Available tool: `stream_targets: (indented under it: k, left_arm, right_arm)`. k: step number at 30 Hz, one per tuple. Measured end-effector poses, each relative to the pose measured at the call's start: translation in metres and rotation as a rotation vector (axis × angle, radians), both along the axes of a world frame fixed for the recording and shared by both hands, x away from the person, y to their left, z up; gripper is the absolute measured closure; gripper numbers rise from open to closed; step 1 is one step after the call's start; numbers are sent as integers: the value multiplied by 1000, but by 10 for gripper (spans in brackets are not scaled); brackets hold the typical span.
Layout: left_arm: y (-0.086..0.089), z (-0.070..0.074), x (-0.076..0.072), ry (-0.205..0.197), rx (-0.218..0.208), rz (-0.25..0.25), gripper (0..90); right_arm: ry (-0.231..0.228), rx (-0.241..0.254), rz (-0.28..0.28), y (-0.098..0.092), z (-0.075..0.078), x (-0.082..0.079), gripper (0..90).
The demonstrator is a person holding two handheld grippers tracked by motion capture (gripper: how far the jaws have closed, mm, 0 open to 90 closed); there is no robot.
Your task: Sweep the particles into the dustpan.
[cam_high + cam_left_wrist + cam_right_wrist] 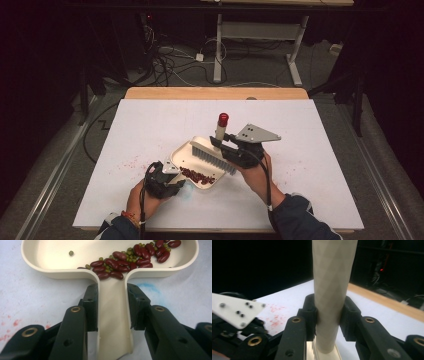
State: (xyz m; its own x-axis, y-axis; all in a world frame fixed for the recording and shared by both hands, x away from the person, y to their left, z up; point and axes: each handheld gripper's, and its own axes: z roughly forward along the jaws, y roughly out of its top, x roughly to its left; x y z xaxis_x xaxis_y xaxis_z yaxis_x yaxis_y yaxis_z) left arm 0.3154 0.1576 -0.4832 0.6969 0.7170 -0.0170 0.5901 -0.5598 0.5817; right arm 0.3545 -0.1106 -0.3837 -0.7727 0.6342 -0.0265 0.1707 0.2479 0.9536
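On the white worktop (pixel 310 150) the cream dustpan (pixel 187 155) already carries a heap of red kidney beans (pixel 130 260) and small green beans (pixel 129 252), so the sweeping seems mostly done; emptying the pan is left. The left tool (pixel 167 176) is clamped on the dustpan handle (pixel 113 315). The right tool (pixel 227 145) grips the brush handle (pixel 332 290) and holds the brush (pixel 212 155) over the pan.

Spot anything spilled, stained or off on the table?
Yes. Red specks stain the sheet left of the dustpan, and a faint blue smear sits beside its handle. No loose beans show on the sheet: the beans lie inside the pan, piled at its handle end. The brush rests in the pan.
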Motion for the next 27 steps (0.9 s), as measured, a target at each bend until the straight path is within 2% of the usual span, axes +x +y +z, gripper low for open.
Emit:
stream_targets:
  k: [1, 3, 4, 6, 7, 11, 14, 16, 17, 21, 23, 24, 27]
  left_arm:
    - [2, 0, -2, 0, 2, 3, 636]
    - [3, 1, -3, 2, 2, 4, 636]
    - [5, 1, -4, 7, 0, 4, 636]
    - [8, 1, -5, 15, -2, 0, 636]
    - [10, 1, -5, 25, -8, 0, 636]
    - [14, 2, -5, 34, -11, -2, 635]
    - [16, 1, -3, 44, -19, -5, 635]
    - [16, 0, -3, 49, -18, -7, 635]
    - [15, 0, -2, 46, -20, -6, 635]
    - [13, 0, -1, 43, -19, -2, 635]
    - [13, 0, -1, 44, -26, 0, 635]
    - [13, 0, -1, 47, -27, 0, 635]
    - [12, 0, 0, 49, -26, 0, 635]
  right_arm:
    - [-13, -6, -24, -8, 4, 2, 708]
    - [-13, -2, -34, -13, 5, 4, 708]
    - [-16, 5, -62, -22, 7, 7, 708]
    - [-16, 5, -71, -25, 7, 8, 708]
    - [-19, 7, -86, -33, 6, 12, 708]
    - [-29, -4, -122, -37, 2, 16, 708]
    - [-51, -33, -152, -37, -4, 20, 708]
    - [-38, -34, -179, -31, -14, 26, 708]
    - [-38, -34, -179, -31, -14, 26, 708]
    - [-63, -81, -181, -11, -28, 28, 708]
    - [-83, -87, -173, -2, -32, 26, 708]
    - [-104, -116, -150, 10, -34, 21, 708]
    - [-109, -125, -130, 17, -35, 17, 706]
